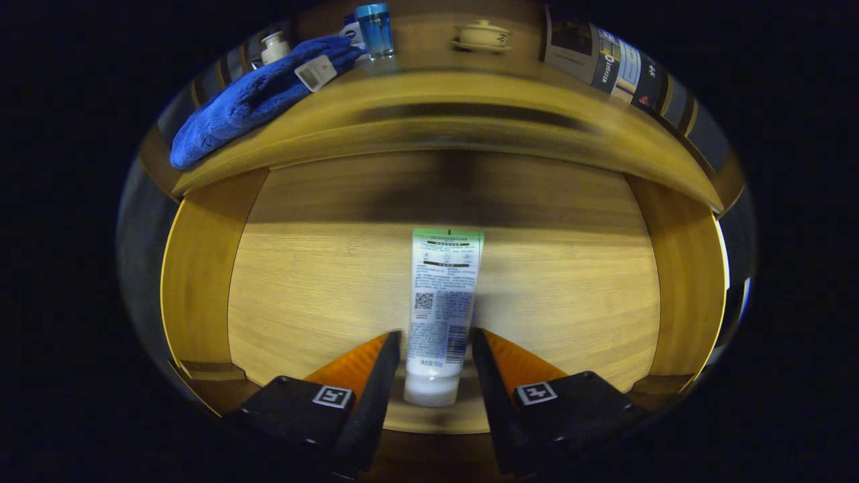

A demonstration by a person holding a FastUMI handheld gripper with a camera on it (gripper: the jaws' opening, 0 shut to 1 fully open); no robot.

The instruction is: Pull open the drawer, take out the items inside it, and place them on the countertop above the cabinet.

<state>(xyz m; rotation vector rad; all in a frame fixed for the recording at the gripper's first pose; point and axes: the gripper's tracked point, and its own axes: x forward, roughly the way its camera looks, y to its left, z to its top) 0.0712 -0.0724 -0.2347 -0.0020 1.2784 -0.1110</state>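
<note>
A tube [443, 305] lies in the open drawer [322, 268], midway between its side walls, cap end between the gripper [436, 349] fingers. On the countertop [443, 100] behind: towel [248, 100] left, bottle [374, 28] and cup [482, 35] farther back.

My one camera rides just behind my fingers [396, 362], looking forward along them and down into the open drawer [322, 268], close in over its floor. The tube [443, 302] lies between my fingertips, so near it runs up the middle of my view. Beyond the drawer's back edge I face the countertop [429, 100], seen from just below its front edge.
</note>
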